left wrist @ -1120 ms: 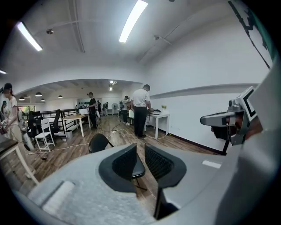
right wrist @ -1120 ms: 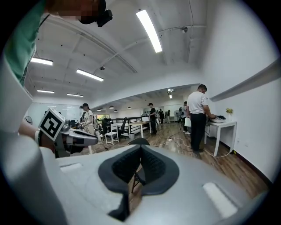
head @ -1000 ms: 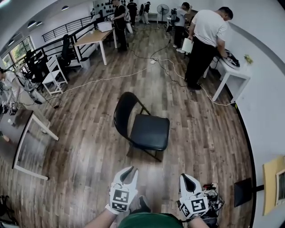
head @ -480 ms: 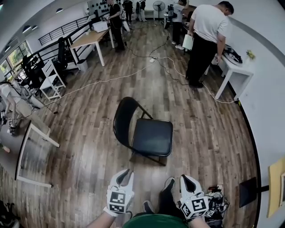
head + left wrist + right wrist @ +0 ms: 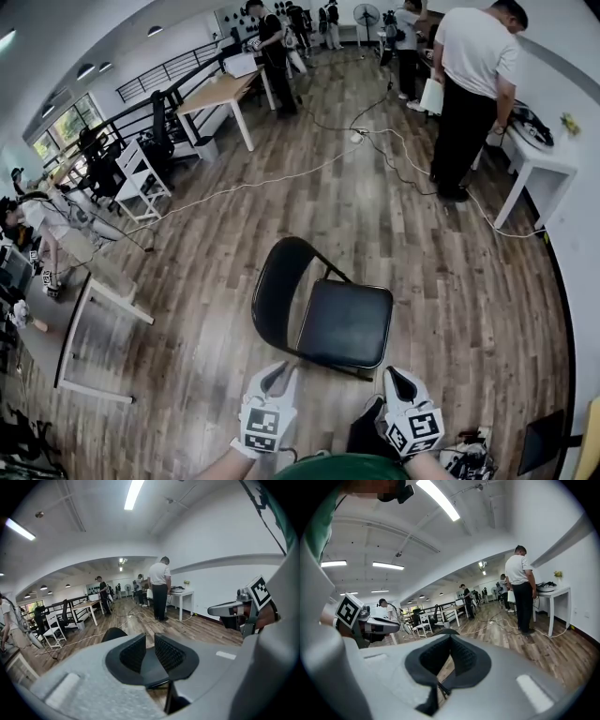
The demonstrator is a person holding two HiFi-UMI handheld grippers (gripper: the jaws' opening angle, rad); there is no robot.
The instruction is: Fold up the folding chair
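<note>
A black folding chair (image 5: 345, 323) stands unfolded on the wood floor, its rounded backrest (image 5: 277, 289) to the left of the seat. My left gripper (image 5: 277, 377) hovers just short of the seat's near edge, shut and empty. My right gripper (image 5: 397, 379) is level with it by the seat's near right corner, also shut with nothing in it. In the left gripper view the chair (image 5: 114, 633) shows just past the closed jaws of that gripper (image 5: 149, 649), and the right gripper (image 5: 233, 609) floats at the right. The right gripper view shows its own gripper (image 5: 449, 654) and the left gripper (image 5: 371, 625).
A person in a white shirt (image 5: 474, 75) stands at a white table (image 5: 544, 161) at the back right, with cables (image 5: 403, 155) trailing over the floor. A white-framed table (image 5: 94, 292) stands at the left. A wooden desk (image 5: 217, 94) and more people are farther back. A bag (image 5: 469, 457) lies by my right foot.
Both grippers and the head have come closer to the chair, which now sits lower and larger in view. Both grippers have stayed shut.
</note>
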